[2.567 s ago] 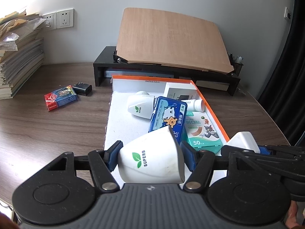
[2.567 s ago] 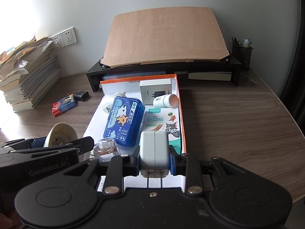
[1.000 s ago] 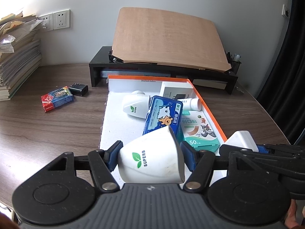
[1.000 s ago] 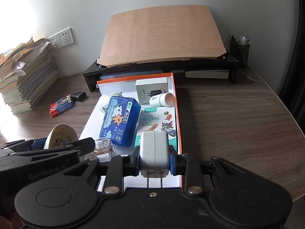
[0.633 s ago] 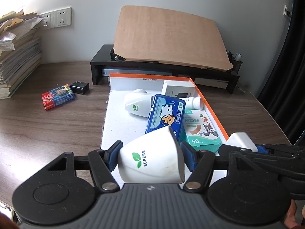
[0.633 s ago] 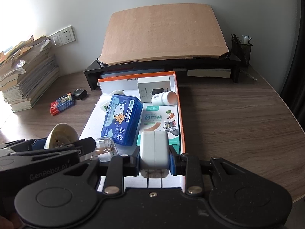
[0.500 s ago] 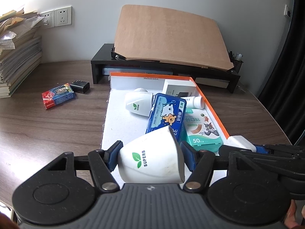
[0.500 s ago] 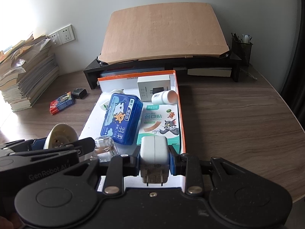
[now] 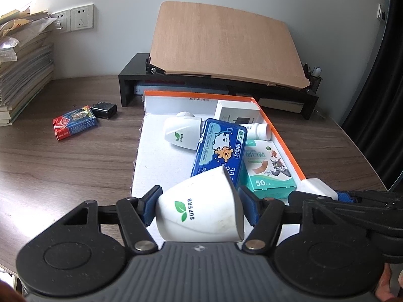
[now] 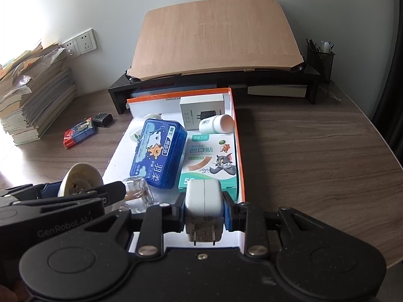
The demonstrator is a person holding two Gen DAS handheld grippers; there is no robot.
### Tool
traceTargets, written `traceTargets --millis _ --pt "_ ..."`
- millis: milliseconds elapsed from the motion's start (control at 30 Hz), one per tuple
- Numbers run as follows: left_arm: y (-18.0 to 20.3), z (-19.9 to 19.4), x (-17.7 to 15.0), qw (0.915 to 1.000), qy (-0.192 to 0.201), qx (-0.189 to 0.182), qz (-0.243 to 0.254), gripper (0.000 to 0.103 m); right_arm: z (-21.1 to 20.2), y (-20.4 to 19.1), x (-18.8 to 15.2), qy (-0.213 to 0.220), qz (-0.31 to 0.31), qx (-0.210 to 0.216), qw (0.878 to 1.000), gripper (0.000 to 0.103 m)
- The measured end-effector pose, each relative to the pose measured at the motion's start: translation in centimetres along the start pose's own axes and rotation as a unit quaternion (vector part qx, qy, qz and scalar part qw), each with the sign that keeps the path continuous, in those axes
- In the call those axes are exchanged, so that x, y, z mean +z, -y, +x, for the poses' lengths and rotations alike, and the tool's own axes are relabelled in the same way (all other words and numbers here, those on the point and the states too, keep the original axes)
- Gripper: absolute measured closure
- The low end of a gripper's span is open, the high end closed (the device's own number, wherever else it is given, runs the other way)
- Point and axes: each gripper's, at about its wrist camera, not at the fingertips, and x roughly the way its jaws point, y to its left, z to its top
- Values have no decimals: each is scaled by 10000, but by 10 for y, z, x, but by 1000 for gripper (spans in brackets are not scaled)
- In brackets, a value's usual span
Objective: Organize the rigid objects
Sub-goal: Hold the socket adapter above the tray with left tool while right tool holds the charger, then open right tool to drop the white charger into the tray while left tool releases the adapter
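Over the box's (image 10: 240,166) near end, our left gripper (image 9: 199,209) clamps a white cup (image 9: 199,212), our right gripper (image 10: 204,205) a white charger (image 10: 204,197); free floor lies ahead-left.

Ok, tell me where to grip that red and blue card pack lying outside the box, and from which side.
Take the card pack across its two long edges, coming from above. It lies flat on the desk, so only its thin sides offer purchase. The black adapter sits close against its far end, so avoid closing end to end.
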Motion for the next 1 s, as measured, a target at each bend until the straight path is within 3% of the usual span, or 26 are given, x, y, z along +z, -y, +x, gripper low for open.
traceTargets --millis 1000 --pt "-2 9 -1 9999 -133 -11 16 36 11 1 1 -167 -11 44 9999 68"
